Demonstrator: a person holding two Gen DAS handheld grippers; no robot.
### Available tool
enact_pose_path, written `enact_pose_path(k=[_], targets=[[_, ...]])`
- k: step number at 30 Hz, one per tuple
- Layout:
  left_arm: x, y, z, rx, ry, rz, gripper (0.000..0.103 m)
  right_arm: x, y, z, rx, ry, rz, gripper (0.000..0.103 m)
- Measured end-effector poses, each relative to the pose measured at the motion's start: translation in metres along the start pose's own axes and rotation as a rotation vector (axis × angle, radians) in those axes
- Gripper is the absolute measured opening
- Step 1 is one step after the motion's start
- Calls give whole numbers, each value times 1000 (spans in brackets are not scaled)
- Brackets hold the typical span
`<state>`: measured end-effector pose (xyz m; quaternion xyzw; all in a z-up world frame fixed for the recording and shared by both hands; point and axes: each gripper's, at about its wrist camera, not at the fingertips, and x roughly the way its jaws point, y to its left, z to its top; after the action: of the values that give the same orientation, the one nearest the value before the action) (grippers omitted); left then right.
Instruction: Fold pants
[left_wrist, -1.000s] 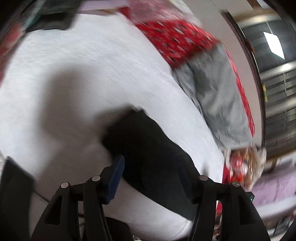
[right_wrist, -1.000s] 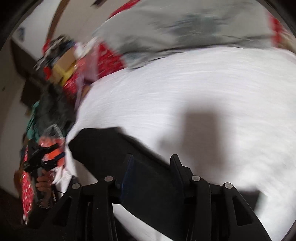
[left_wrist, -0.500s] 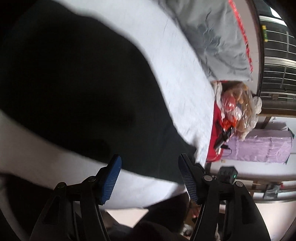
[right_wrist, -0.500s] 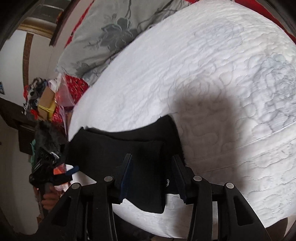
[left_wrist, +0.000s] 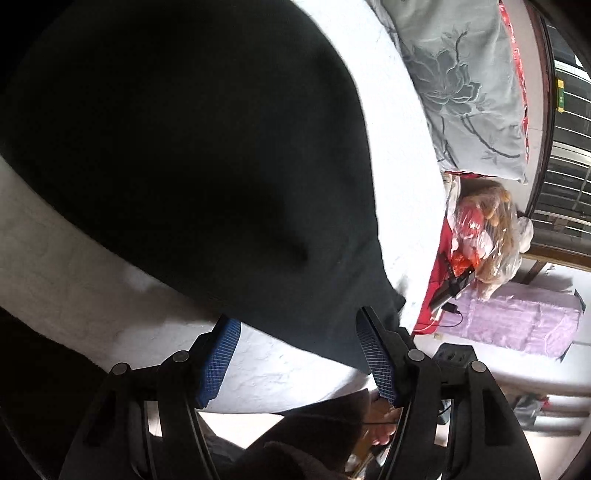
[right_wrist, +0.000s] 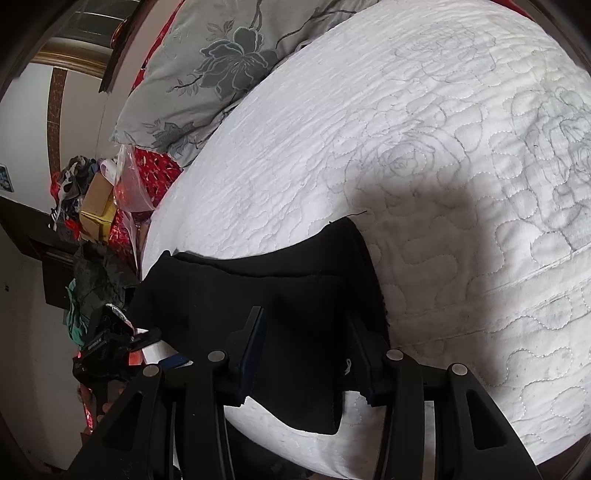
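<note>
In the left wrist view the left tool (left_wrist: 299, 356) stands spread over the near edge of the black pants (left_wrist: 192, 155), which lie on the white bed (left_wrist: 402, 155). In the right wrist view the right tool (right_wrist: 308, 360) seems to pinch a doubled fold of the pants, though dark cloth hides the contact. A fold looks just laid; next the left must close on that edge.

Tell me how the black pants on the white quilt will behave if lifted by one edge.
The black pants will probably go floppy: they already drape over the curve of the white quilt with soft folds. They look thick and matte, so likely not slippery between ribbed pads. A single-edge lift would probably let the rest sag and unfold.
</note>
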<state>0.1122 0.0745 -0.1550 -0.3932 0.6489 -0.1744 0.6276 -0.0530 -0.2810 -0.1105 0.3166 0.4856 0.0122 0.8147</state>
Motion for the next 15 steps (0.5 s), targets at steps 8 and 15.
enact_pose_path(k=[8, 15], targets=[[-6, 4, -13, -1, -27, -19, 63, -2, -4, -4, 20, -11, 24, 46], [-14, 5, -15, 12, -25, -35, 63, -3, -8, -7, 41, -18, 38, 46]])
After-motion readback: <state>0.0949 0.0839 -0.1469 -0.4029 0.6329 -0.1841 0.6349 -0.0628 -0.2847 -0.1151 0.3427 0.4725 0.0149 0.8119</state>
